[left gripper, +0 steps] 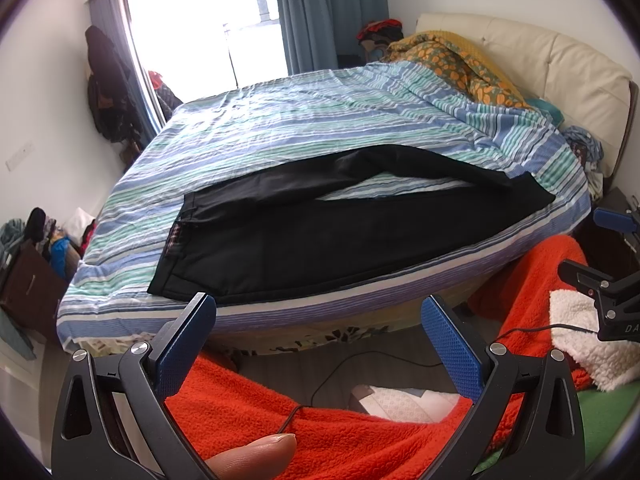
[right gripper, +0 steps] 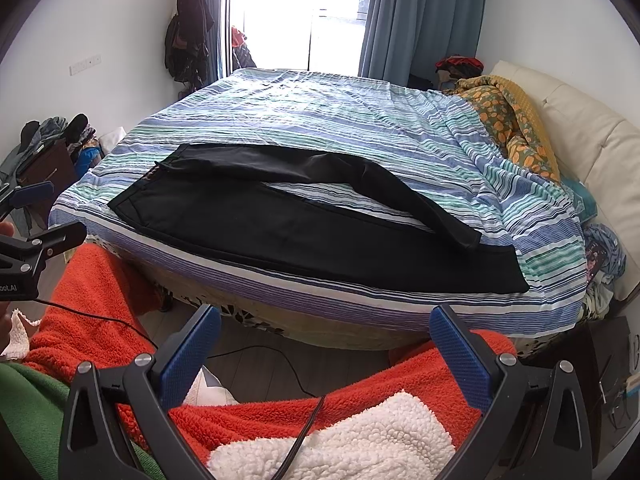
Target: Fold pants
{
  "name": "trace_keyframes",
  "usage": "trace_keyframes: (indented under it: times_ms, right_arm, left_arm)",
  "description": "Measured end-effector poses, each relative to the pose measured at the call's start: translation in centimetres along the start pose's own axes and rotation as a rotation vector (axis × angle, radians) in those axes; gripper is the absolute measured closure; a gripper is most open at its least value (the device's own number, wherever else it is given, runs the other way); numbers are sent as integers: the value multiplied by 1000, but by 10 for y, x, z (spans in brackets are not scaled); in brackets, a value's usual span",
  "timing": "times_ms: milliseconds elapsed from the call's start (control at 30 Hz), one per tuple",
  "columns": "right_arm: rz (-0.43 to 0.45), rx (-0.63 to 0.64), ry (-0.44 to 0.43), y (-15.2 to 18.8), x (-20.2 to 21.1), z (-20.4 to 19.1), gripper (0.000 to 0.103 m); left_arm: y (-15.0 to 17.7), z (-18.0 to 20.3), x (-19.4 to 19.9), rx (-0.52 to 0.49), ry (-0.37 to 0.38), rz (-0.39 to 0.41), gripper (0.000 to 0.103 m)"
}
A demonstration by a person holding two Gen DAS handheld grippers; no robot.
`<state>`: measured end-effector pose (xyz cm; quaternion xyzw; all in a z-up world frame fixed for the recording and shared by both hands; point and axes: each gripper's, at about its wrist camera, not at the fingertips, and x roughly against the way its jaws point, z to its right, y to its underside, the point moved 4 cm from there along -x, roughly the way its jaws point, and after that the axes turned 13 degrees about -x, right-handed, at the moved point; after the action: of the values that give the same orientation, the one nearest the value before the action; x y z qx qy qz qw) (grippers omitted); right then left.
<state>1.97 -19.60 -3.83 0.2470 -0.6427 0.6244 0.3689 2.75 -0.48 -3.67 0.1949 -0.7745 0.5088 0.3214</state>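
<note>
Pants point(left gripper: 320, 236) lie beyond both grippers (fingers spread wide).

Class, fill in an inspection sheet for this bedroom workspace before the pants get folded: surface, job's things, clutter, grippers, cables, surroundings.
Surface: bed with striped sheet, wrinkled.
Job's things: black pants spread near the front edge, unfolded, legs apart, waistband to the left.
Clutter: orange-patterned quilt bunched by the headboard.
Grippers: left gripper and right gripper both open, empty, short of the bed.
Cables: black cable on the floor and across the person's lap.
Surroundings: window, blue curtains, clothes hanging on the wall.
</note>
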Motion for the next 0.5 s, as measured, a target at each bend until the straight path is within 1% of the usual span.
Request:
trace_keyframes:
  times_ms: [500]
  right_arm:
    - [1,0,0,0,0,0,0]
  left_arm:
    - [-1,0,0,-1,0,1,0]
